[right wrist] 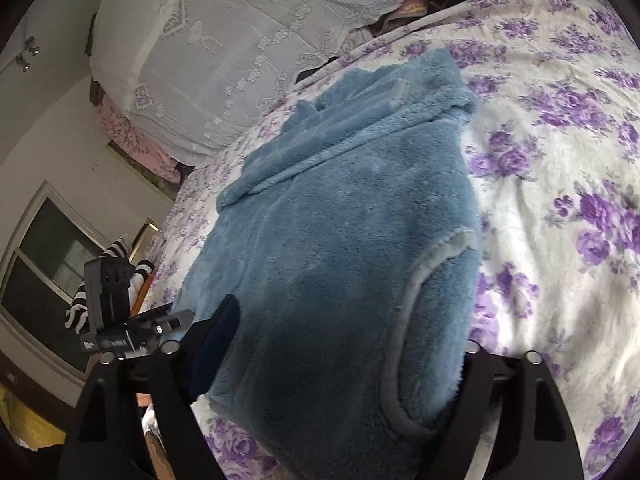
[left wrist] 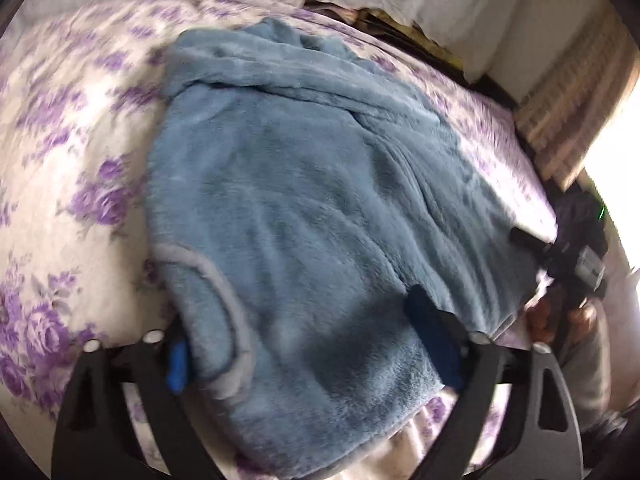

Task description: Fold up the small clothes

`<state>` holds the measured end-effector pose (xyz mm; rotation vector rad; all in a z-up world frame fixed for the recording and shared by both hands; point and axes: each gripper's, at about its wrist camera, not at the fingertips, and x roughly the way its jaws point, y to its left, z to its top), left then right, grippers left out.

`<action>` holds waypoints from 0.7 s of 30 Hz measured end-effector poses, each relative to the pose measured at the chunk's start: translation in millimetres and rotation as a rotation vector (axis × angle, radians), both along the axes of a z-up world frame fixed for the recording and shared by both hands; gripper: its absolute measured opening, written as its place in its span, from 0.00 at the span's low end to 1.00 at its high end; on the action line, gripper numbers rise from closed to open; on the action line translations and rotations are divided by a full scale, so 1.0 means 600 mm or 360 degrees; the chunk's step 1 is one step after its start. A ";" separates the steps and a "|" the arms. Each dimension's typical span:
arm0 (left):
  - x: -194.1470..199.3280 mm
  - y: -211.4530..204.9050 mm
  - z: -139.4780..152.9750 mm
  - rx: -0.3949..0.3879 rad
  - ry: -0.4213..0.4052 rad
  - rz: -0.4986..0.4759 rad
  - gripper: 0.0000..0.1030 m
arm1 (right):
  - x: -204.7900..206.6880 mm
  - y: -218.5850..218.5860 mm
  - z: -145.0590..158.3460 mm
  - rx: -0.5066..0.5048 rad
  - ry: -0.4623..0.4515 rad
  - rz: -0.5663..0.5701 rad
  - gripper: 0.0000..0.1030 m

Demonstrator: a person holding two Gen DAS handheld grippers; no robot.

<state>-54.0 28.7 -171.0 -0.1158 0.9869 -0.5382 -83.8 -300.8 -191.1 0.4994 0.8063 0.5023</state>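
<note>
Left wrist view fills with the fluffy blue fleece garment (left wrist: 304, 208), lying mid-frame on the purple-flowered bedsheet (left wrist: 68, 128). My left gripper (left wrist: 304, 340) and right gripper (right wrist: 344, 344) straddle it, fingers spread; I'd pinch both near corners evenly.

The fleece garment (left wrist: 304, 208) is a dusty blue all over, with paler grey-blue trim along its edges. The bedsheet (left wrist: 60, 184) is white with purple roses and greyish leaves. Both tongs are black with bright blue pads (left wrist: 178, 364). At 12 o'clock there's a white lace cover (right wrist: 240, 40). At 9 o'clock, a black-and-white striped sleeve (right wrist: 80, 312).
</note>
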 end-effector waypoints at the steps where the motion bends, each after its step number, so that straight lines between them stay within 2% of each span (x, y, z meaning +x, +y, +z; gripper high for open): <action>1: -0.003 -0.012 -0.001 0.0063 -0.0020 -0.0020 0.95 | 0.001 0.004 0.001 -0.0014 0.0000 0.0009 0.87; 4: -0.005 -0.019 -0.001 0.0113 -0.0035 -0.0024 0.96 | -0.001 0.013 0.007 -0.0034 -0.0015 0.0034 0.95; 9: 0.006 0.012 -0.001 -0.0097 0.0034 0.0001 0.96 | -0.016 0.008 0.012 -0.0030 -0.0031 -0.0082 0.95; 11: 0.009 0.019 -0.001 -0.0148 0.0056 0.0012 0.96 | -0.026 0.000 0.015 0.0031 -0.0057 -0.0122 0.95; 14: 0.007 0.019 0.000 -0.0153 0.0063 0.0019 0.95 | -0.036 -0.020 0.015 0.0196 -0.0083 -0.0154 0.94; 16: 0.007 0.019 0.000 -0.0165 0.0070 0.0031 0.95 | -0.034 -0.024 0.012 0.0237 -0.0060 -0.0134 0.89; 19: 0.006 0.030 0.002 -0.0248 0.0100 0.0071 0.95 | -0.032 -0.033 0.007 0.0341 -0.0047 -0.0111 0.86; 21: 0.011 0.043 0.000 -0.0347 0.0132 0.0114 0.95 | -0.031 -0.039 0.003 0.0389 -0.0032 -0.0115 0.84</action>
